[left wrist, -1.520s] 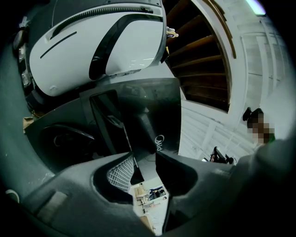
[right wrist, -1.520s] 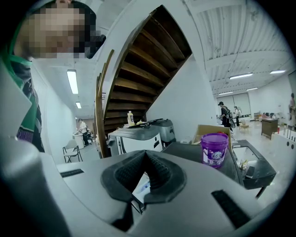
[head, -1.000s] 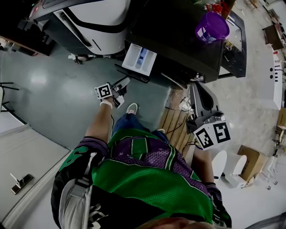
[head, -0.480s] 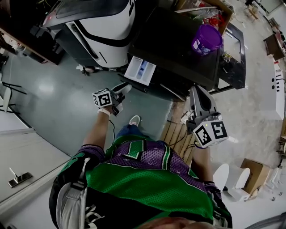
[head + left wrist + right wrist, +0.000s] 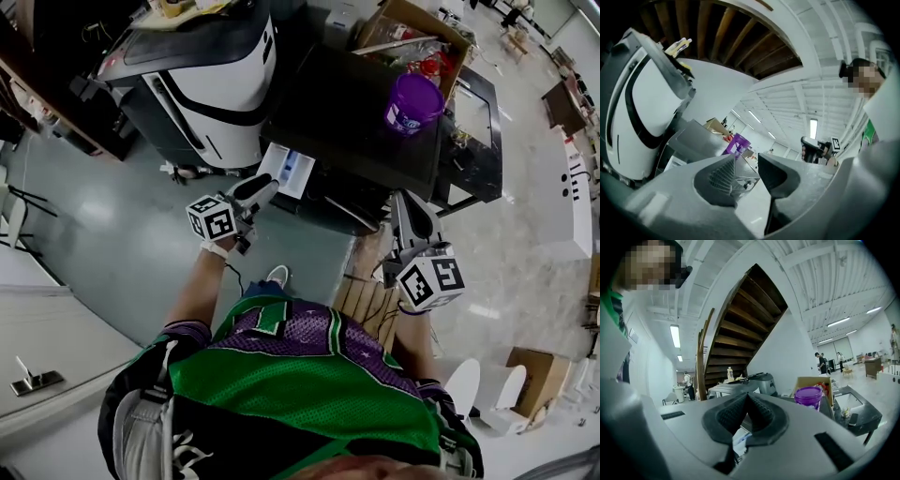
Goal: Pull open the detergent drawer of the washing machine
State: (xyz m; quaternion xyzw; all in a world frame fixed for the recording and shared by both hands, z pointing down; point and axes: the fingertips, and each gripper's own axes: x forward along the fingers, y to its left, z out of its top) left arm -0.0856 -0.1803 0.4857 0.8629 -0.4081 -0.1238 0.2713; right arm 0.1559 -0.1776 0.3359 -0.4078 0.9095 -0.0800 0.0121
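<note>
- Drawer (image 5: 286, 172) found already pulled out of the washing machine (image 5: 356, 122) front, white tray and blue insert on show. Sat just as far out as a second ago.
- Left gripper (image 5: 261, 187) lifted from low over the floor, near the shoe, to drawer level. Ended just beside the drawer's near corner.
- Left fingers (image 5: 717, 176) stood apart with nothing between them. Only the purple tub (image 5: 737, 143) seen far off through the gap.
- Could not tell from the head view whether the left fingertips touched the drawer edge. Looked just short of it.
- Right gripper (image 5: 405, 201) shifted only a little and stayed off by the machine's right front, well apart from the drawer.
- Right fingers (image 5: 729, 416) were pressed together and held nothing.
- Judged the pull itself as done, since the tray was well clear of the front.
- Read the left lift as lining up with the drawer, maybe for a last tug or a check. No grip was on it yet.
</note>
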